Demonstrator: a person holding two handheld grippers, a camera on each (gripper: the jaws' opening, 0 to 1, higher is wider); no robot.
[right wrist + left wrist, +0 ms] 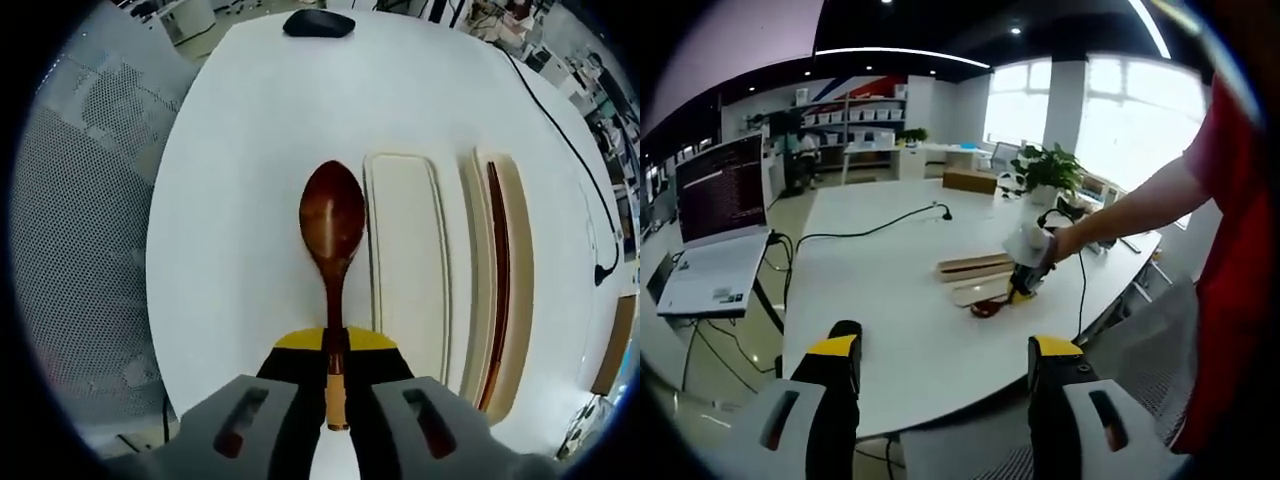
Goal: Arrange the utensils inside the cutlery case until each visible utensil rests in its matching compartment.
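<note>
Clamping the spoon (333, 235) by its handle, my right gripper (335, 365) is holding it over the table (230, 150) just beside the case (405, 250), while my left gripper (945, 365) is hanging open, so a thin grip risks it swiveling or dropping outside its compartment.

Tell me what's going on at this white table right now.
A person is sorting utensils into a pale wooden cutlery case. The right gripper is shut on the handle of a dark reddish-brown wooden spoon, holding it just beside the case's wide empty compartment. Dark chopsticks already lie in the narrow compartment further along. The left gripper hangs open near the round white table's edge, holding nothing.
</note>
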